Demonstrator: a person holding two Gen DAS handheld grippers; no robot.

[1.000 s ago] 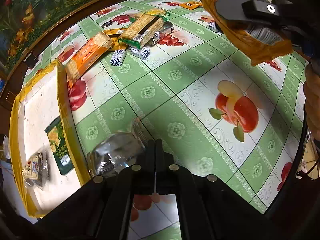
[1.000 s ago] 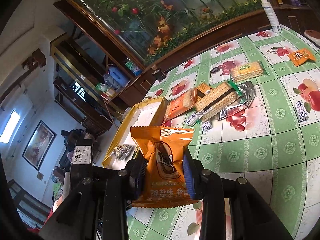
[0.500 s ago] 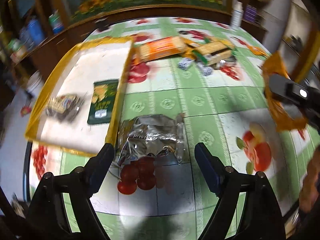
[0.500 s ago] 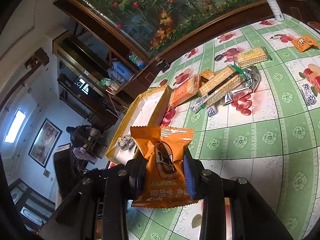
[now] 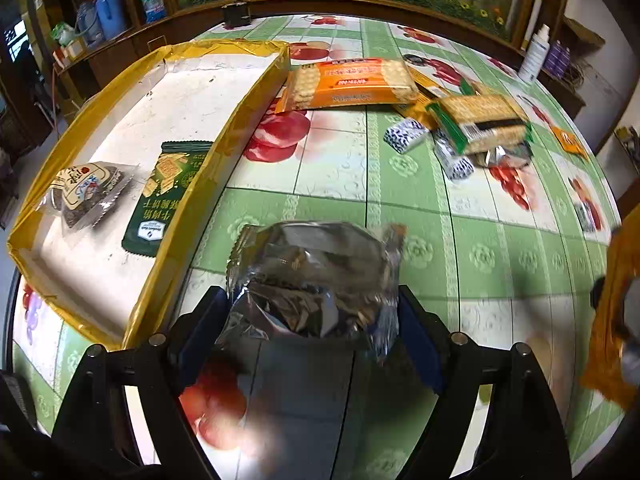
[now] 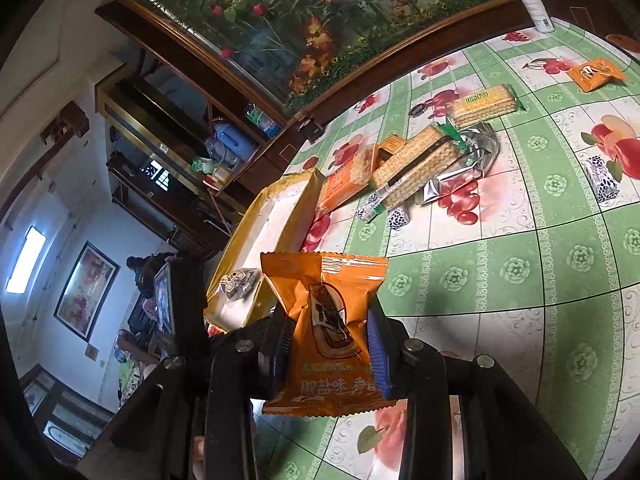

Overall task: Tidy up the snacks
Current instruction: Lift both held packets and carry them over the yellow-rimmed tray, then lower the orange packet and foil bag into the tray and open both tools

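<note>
While two packets already lie in the yellow tray [image 5: 224, 136], most snacks sit far across the table [image 5: 500, 248]. The left gripper [image 5: 312, 320] is clamped on a silver packet [image 5: 316, 272], the right gripper [image 6: 330, 344] on an orange packet [image 6: 328, 320]

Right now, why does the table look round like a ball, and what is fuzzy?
Both wrist views use fisheye lenses, so the flat table bulges. In the left wrist view the orange packet at the right edge is motion-blurred, and a bright glare spot sits low in the frame. In the right wrist view the orange packet is sharp.
</note>
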